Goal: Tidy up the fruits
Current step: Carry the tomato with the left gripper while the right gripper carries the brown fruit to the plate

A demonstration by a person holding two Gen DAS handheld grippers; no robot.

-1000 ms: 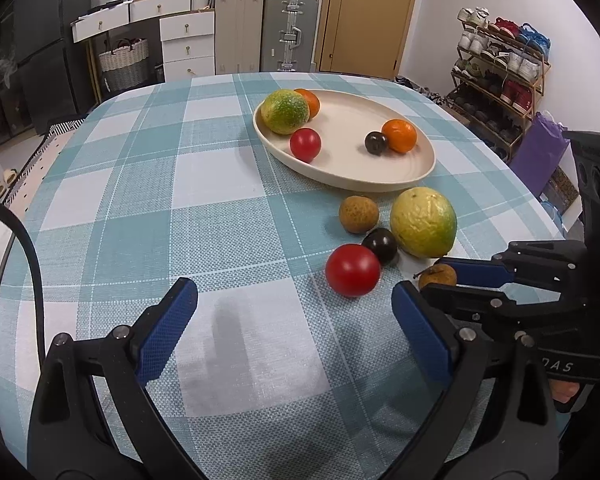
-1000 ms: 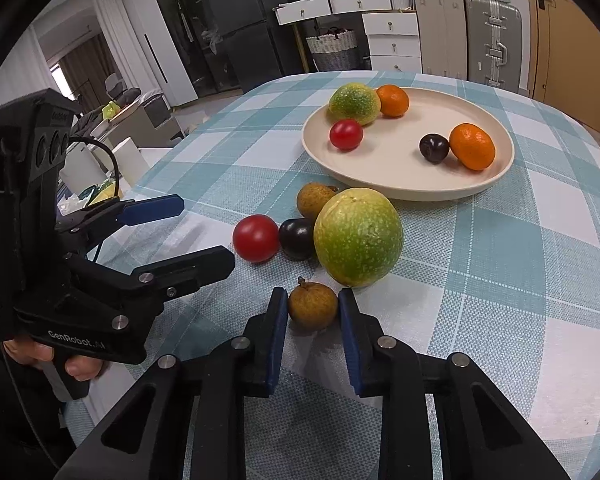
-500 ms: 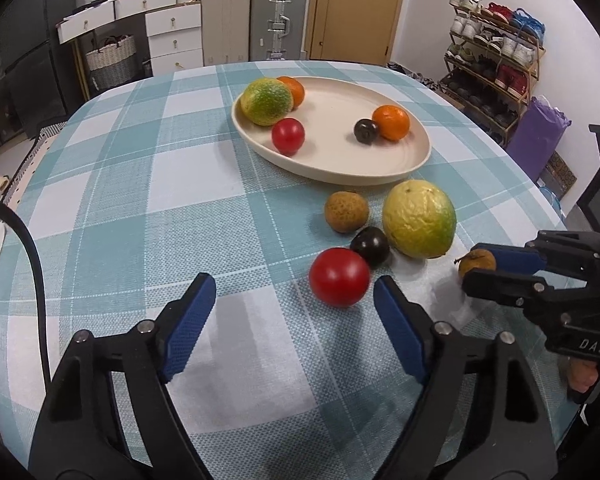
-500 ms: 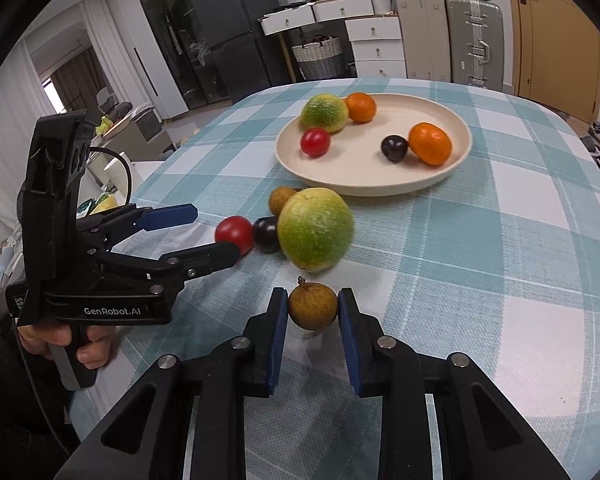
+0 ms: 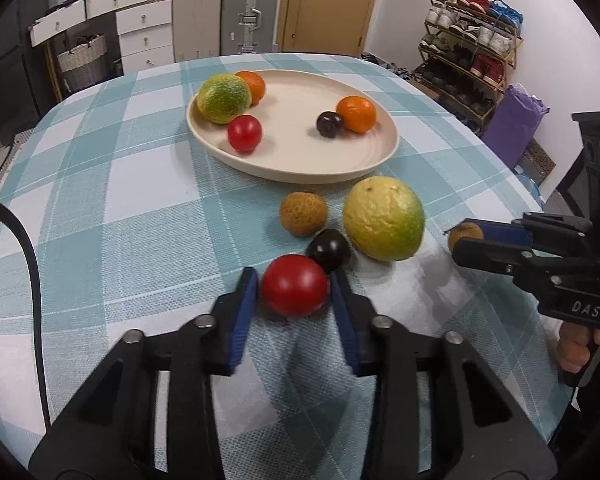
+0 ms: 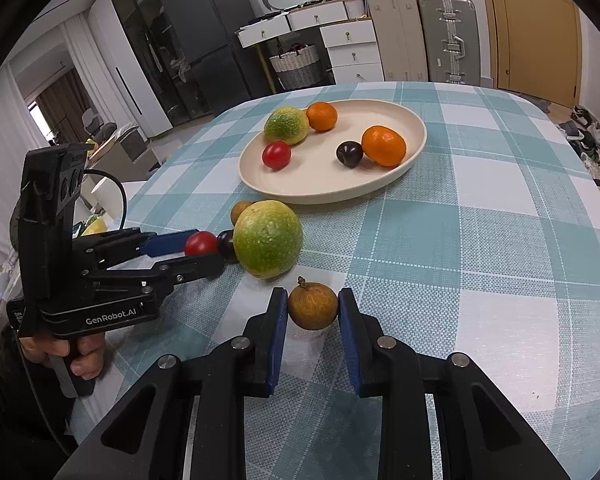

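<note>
Clamping a red tomato (image 5: pixel 294 290), the left gripper (image 5: pixel 293 282) sits narrow. The right gripper (image 6: pixel 313 307) pinches a brown longan (image 6: pixel 313 307) beside the yellow-green citrus (image 6: pixel 268 238).

Tablecloth (image 5: pixel 120 208) woven cloth, coarse visible weave, matt, teal-white check. Plate (image 5: pixel 384 152) cream, smooth, matt to faint sheen, looks ceramic or plastic, cannot tell. Red tomato (image 5: pixel 294 290) smooth, glossy skin; second tomato on plate (image 5: pixel 244 134) same gloss. Dark plum (image 5: pixel 329 250) smooth, shiny. Big green-yellow citrus (image 5: pixel 383 218) dimpled, wrinkled rind, dull. Brown longan (image 6: pixel 312 306) rough, grainy shell, matt, dry stem; other longan (image 5: pixel 303 214) same pebbled skin. Oranges (image 6: pixel 383 146) fine-pored, slight sheen. Left gripper (image 5: pixel 292 292) and right gripper (image 6: pixel 312 308) matt black plastic, blue rubbery pads, silver metal bolts
</note>
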